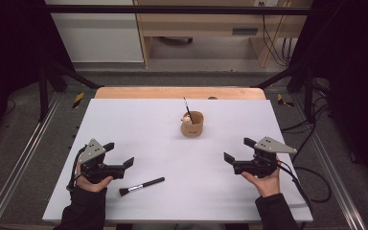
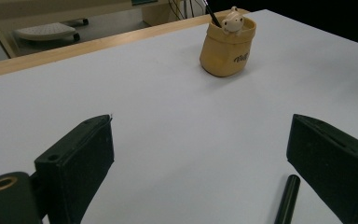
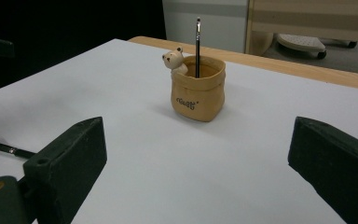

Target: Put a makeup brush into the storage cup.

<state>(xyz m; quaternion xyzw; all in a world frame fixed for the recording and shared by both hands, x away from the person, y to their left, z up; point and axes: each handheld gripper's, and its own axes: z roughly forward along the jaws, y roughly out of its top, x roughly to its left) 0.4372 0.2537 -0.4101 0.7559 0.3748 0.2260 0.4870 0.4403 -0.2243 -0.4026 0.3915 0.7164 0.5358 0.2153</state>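
Observation:
A tan sack-shaped pot (image 1: 192, 124) (image 2: 227, 51) (image 3: 197, 92) with a small bear figure (image 3: 174, 60) on its rim stands mid-table, a thin black brush (image 1: 187, 109) (image 3: 198, 44) upright in it. A black make-up brush (image 1: 141, 186) lies flat near the front edge; its handle end (image 2: 286, 200) shows between the left jaws, its bristle end (image 3: 0, 147) in the right gripper view. My left gripper (image 1: 120, 155) (image 2: 200, 163) is open, just left of that brush. My right gripper (image 1: 238, 149) (image 3: 198, 163) is open, right of the pot, holding nothing.
The white tabletop (image 1: 139, 129) has a wooden strip (image 1: 179, 92) along its far edge. Black frame posts (image 1: 43, 76) stand at both sides. Cables (image 1: 311, 139) hang off the right side. A chair base (image 2: 49, 30) sits on the floor beyond.

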